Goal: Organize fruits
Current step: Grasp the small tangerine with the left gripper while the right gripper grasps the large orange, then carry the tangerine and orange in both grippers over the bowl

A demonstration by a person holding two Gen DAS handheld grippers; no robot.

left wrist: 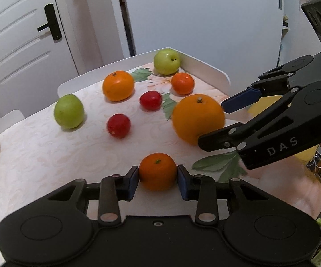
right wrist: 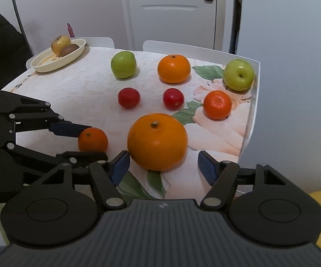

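Note:
My left gripper (left wrist: 157, 176) is shut on a small tangerine (left wrist: 157, 171) that rests on the table; the same tangerine shows in the right wrist view (right wrist: 93, 139). My right gripper (right wrist: 163, 166) is open, its blue pads (right wrist: 120, 164) on either side of a large orange (right wrist: 157, 142), apart from it; the orange also shows in the left wrist view (left wrist: 198, 118). Farther back lie two green apples (right wrist: 123, 64) (right wrist: 239, 74), another orange (right wrist: 173, 68), a second tangerine (right wrist: 217, 104) and two small red fruits (right wrist: 129, 97) (right wrist: 173, 98).
A cream oval dish (right wrist: 49, 63) with a brownish apple and a kiwi stands at the table's far left corner. White chair backs (right wrist: 182, 46) line the far edge. The table's right edge (right wrist: 252, 115) drops off beside the fruits. A white door is behind.

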